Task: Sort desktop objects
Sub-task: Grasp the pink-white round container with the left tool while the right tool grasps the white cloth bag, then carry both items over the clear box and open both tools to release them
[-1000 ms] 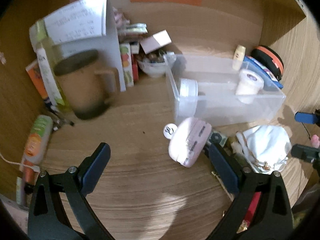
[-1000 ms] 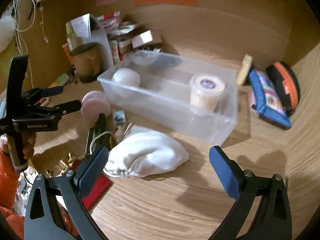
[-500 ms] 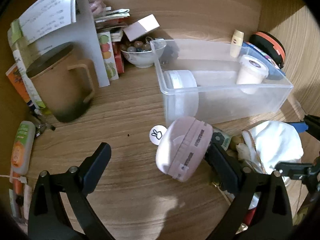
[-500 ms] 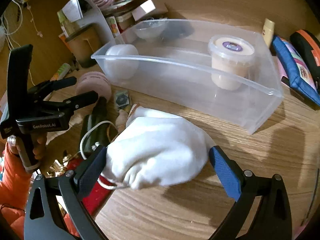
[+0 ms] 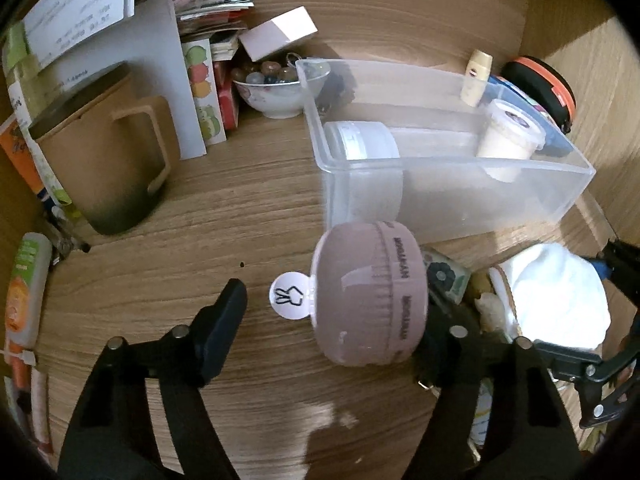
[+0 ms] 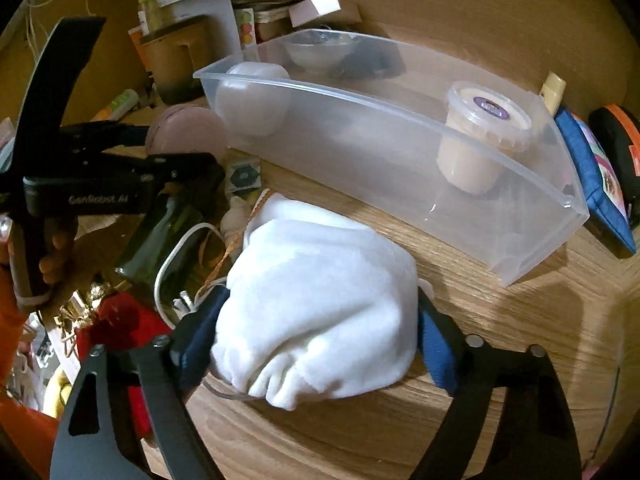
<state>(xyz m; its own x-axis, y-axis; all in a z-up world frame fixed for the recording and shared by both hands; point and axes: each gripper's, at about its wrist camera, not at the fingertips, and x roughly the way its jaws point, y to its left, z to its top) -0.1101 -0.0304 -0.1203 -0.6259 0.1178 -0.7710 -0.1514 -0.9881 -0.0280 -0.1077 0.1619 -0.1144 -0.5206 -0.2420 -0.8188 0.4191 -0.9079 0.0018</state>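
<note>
- Clear bin (image 6: 460, 200) on the surface holds just a white jar (image 5: 360, 140) and a lidded tub (image 6: 484, 136)
- Right gripper (image 6: 316, 344) jaws pinch the white pouch (image 6: 320, 300), not yet binned
- Left gripper (image 5: 336, 312) jaws stand wide around the pink round case (image 5: 368, 292), one side apart

home desk nook – mug (image 5: 100, 160), papers (image 5: 76, 8), wooden desktop (image 5: 240, 208)

- Wooden bench (image 5: 224, 216), grain running crosswise.
- Clear plastic bin (image 5: 568, 196) lying lengthwise at the middle right.
- Brown mug (image 5: 100, 168) upright at the left, white bowl (image 5: 276, 98) of beads behind.
- Pink round case (image 5: 368, 296) tilted near the bin's front corner.
- White cloth pouch (image 6: 320, 304) in front of the bin.
- Blue pencil case (image 6: 592, 176) and black-orange case (image 5: 540, 88) beyond the bin's far end.
</note>
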